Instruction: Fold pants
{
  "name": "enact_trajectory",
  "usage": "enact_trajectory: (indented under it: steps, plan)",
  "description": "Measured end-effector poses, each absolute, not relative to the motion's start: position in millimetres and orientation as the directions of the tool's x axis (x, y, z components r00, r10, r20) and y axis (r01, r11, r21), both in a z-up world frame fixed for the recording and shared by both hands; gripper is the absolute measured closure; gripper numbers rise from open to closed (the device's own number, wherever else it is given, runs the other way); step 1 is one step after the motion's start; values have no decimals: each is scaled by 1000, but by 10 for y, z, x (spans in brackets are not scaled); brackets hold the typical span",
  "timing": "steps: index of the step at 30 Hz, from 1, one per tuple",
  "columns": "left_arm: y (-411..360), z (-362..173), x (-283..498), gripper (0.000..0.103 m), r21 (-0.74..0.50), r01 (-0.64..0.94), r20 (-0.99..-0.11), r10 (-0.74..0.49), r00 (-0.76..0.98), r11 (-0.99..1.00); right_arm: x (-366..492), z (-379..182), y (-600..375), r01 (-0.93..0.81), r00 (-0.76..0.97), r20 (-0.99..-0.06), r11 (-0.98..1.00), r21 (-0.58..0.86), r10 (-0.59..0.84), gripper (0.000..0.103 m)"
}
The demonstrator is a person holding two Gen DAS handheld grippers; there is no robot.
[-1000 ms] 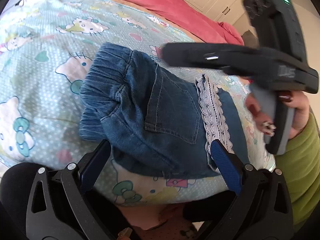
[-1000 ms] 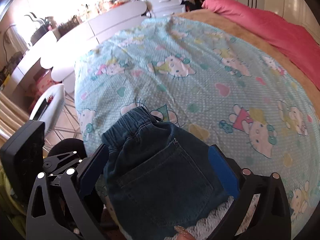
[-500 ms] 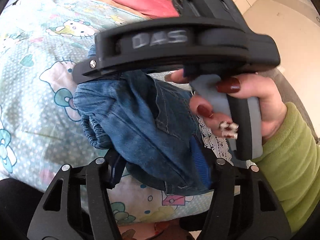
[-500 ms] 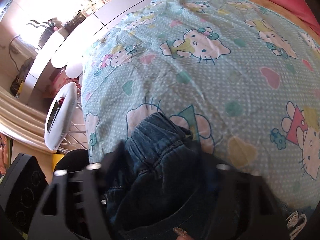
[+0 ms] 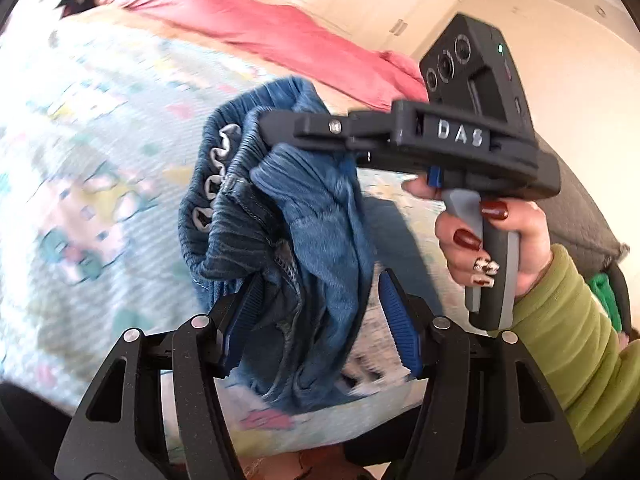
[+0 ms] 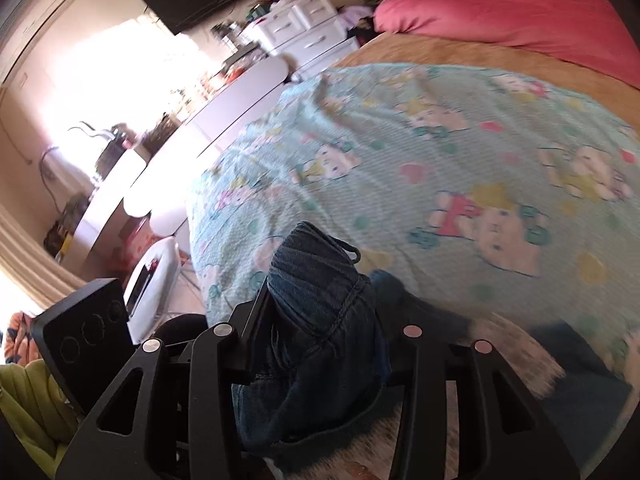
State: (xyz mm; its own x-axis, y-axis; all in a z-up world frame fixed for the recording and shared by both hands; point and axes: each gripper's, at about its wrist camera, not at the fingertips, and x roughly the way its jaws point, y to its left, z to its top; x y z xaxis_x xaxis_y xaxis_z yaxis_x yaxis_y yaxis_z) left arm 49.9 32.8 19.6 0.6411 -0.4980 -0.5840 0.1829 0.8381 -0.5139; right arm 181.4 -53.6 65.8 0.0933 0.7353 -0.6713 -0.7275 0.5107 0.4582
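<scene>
Here, from the left wrist, the left gripper (image 5: 320, 316) is clamping the bunched blue denim pants (image 5: 296, 216) above the pale cartoon-print bedsheet (image 5: 100, 160). From the right wrist, the right gripper (image 6: 320, 320) is pinching the same pants' elastic waistband, lifted clear of the sheet.

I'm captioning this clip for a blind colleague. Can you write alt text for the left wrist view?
Bunched blue denim pants hang above a cartoon-print blanket, clamped between the left gripper pads and also gripped near the waistband by the right gripper, held by a hand with red nails. A pink duvet lies behind.
</scene>
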Motion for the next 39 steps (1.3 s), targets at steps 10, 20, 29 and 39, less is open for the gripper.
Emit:
enact_trajectory:
  steps: [10,20,29,39]
  plan:
    - [-654,266,571,50,-492,385,-599,-624,502,781,1715,519,-1941,-568,290,-633,662,489,717,36]
    - [-283,410,549,40,-391,328,-604,-508,614,860,1477,350,-2057,-512,380,-643,730,453,665,15]
    - [-395,212,813,40,-380,273,-663,-466,586,884,1540,48,-1884,-440,271,-682,718,539,679,69]
    - [-402,-68,762,35,-351,307,-717,-465,520,885,1328,33,-2255,-375,339,-688,763,526,641,66]
